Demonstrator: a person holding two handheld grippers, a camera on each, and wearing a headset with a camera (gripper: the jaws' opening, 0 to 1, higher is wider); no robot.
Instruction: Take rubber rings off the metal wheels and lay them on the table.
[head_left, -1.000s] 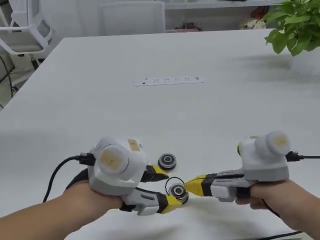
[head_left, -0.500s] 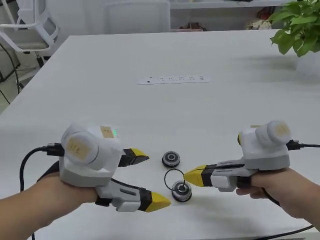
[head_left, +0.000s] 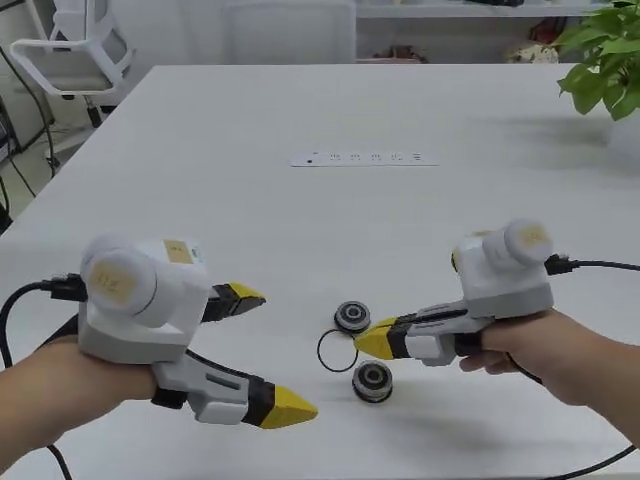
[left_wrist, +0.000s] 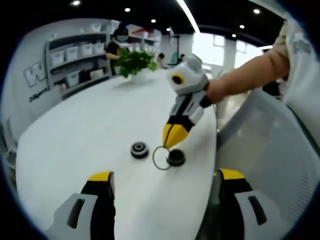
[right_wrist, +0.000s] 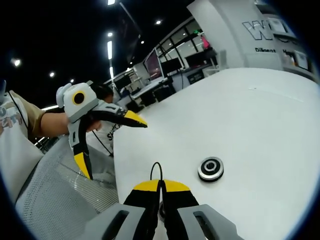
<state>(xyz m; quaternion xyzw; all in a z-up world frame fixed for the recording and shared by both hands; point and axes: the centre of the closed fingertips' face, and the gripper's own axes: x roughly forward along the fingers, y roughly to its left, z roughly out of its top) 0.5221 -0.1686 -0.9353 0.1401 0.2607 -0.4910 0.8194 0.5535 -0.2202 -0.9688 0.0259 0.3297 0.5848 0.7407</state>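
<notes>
1. Pinching a thin black rubber ring (head_left: 319, 352) between its pressed-together yellow tips, the right tool (head_left: 362, 345) hung low over the white counter (head_left: 300, 220), with the loop between two metal wheels.
2. The left tool (head_left: 278, 352) stood well apart to the side, its jaws spread wide and holding nothing.
3. The far wheel (head_left: 352, 316) and the near wheel (head_left: 372, 381) both lay flat on the counter, with the ring just beside each.
4. The ring looked light, limp and stretchy, and likely to sag or twist when held at a single point. A pinch across its thin band seemed the sound hold. A low, gentle release would probably keep it from springing or rolling away.
5. The wheels appeared stiff, heavier and smooth-rimmed, and apt to slide on the counter unless clamped firmly across the rim.
6. Whether the loop touched the counter could not be told. In the right gripper view, most of the loop was hidden behind the tool's own tips. Whether either wheel carried a ring was too small to make out.
</notes>
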